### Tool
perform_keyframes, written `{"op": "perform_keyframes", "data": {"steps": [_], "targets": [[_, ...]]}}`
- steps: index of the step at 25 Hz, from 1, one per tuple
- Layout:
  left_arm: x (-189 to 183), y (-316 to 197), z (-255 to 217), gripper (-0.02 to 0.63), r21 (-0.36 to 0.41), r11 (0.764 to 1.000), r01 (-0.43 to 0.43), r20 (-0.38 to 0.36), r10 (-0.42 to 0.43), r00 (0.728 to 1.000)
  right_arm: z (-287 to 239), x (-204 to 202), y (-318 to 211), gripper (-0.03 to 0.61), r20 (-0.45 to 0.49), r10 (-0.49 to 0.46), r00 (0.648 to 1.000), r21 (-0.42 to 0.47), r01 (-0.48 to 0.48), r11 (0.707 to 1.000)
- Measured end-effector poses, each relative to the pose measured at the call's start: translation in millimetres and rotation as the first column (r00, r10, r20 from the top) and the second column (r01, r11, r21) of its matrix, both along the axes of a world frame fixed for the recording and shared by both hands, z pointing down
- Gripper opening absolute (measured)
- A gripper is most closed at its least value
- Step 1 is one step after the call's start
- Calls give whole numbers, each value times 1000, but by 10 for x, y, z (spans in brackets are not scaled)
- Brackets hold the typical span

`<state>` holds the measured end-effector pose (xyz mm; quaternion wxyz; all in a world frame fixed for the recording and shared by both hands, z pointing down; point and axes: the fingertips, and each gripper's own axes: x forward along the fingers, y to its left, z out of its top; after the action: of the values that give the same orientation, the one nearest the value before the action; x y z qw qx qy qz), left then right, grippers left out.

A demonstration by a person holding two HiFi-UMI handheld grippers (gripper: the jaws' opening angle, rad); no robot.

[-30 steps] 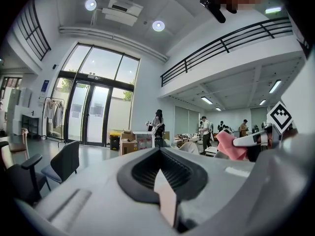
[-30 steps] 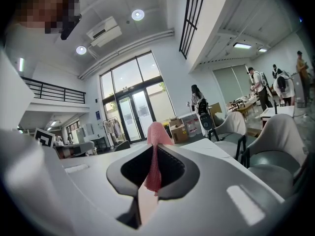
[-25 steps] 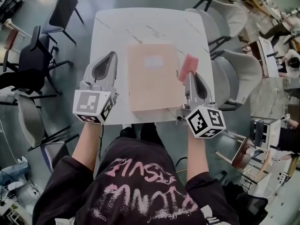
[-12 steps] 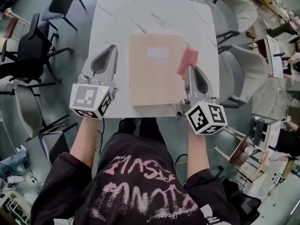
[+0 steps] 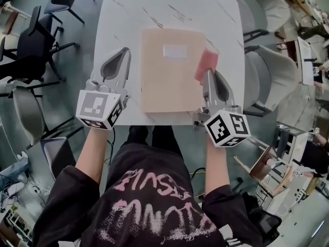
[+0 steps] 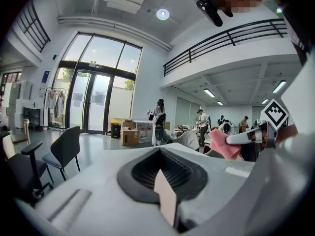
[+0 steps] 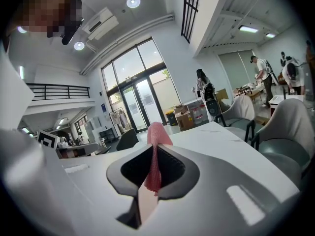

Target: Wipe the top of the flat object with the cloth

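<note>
White marble-veined tabletop (image 5: 123, 14) fills the middle of the head view, with dark chairs (image 5: 25, 55) off its left side and grey ones (image 5: 267, 60) off its right.

My right tongs (image 5: 207, 72) are clamped on a pink mesh cloth (image 5: 206, 64). The right gripper view shows the fabric pinched between the pads and poking out past the tips. My left tongs (image 5: 125, 49) are closed with nothing between them, sitting over bare tabletop just left of the flat tan rectangular folder with a white label (image 5: 169, 81).

That folder lies flat in the middle of the tabletop. The cloth hangs at its right edge, about a third of the way down from the far end. I cannot tell whether the cloth touches the surface.

Over the last second very little has changed. The cloth has stayed at that right edge, the left tongs have kept their place, and only the head view has drifted a little. I judge that the wipe has not started. The next move calls for bringing the cloth down onto the folder and sweeping it leftward across the top.
</note>
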<state>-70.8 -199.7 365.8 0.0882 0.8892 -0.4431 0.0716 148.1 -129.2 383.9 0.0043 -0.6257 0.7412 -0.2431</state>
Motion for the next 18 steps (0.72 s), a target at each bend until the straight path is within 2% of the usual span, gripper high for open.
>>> {"op": "perform_keyframes", "data": {"steps": [9,18], "targets": [[15,32,175,2,-17,1000,-7,24,7,1000,237,-8,38,44,1,-3,1000,-46,3,999],[14,63,295,2,-41,999,-9,12,10,1000,331,34,62,44,-5,5,1000,-70,-5,998]]}}
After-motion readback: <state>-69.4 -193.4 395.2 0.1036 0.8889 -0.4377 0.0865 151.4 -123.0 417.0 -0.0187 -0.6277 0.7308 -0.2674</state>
